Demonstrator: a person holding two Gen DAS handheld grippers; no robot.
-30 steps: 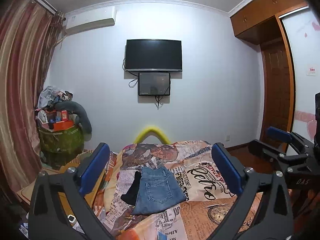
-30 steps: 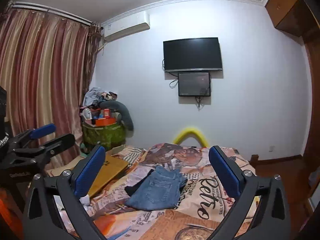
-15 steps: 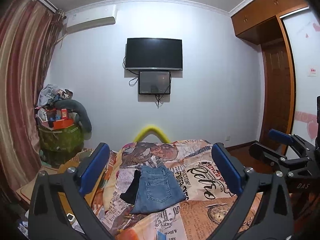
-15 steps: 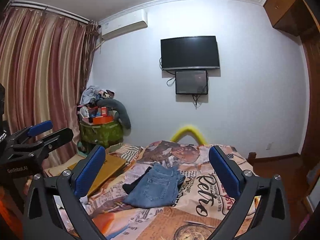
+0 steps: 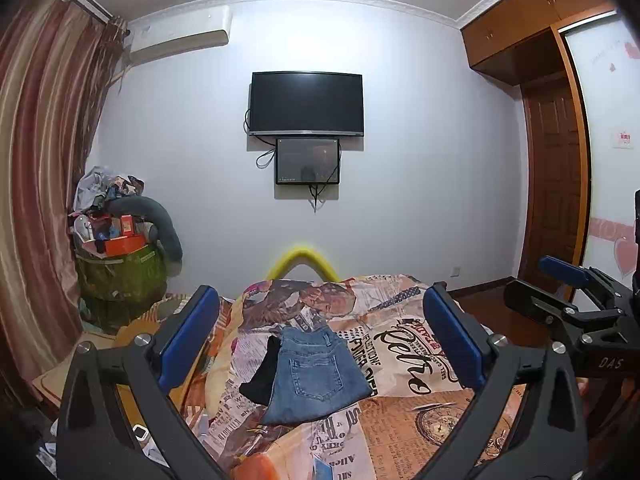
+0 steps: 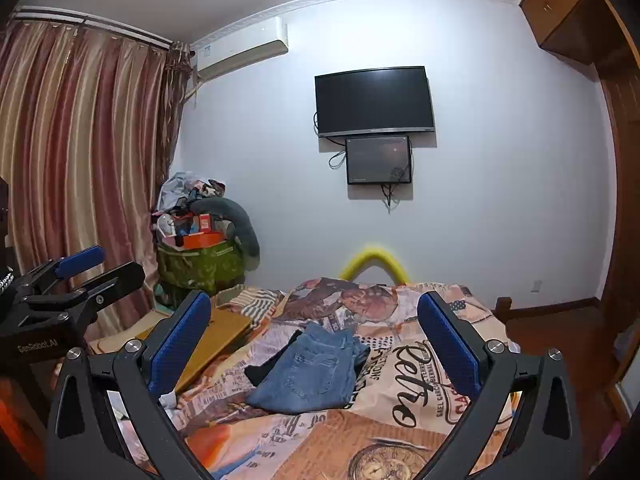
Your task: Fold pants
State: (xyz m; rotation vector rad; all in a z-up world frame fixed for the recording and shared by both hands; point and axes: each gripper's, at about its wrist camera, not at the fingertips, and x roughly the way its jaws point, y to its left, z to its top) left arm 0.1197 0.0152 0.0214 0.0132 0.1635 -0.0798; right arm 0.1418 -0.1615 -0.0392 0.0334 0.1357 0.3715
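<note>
Folded blue jeans (image 5: 316, 376) lie on the bed with the printed cover (image 5: 412, 360), back pocket up, and show too in the right wrist view (image 6: 312, 372). A black garment (image 5: 262, 376) pokes out under their left side. My left gripper (image 5: 320, 340) is open and empty, held well back above the bed. My right gripper (image 6: 316, 340) is open and empty too, also well back from the jeans. Each gripper shows at the edge of the other's view: the right one (image 5: 568, 292) and the left one (image 6: 80, 276).
A green basket heaped with clutter (image 6: 200, 256) stands by the curtain (image 6: 80, 160) at the left. A yellow-brown board (image 6: 216, 340) lies at the bed's left. A TV (image 5: 306, 104) hangs on the far wall. A wooden door (image 5: 556, 184) is at the right.
Both views have tilted up slightly, so the jeans sit a little lower and farther off. The jeans have not moved. Both grippers stay open.
</note>
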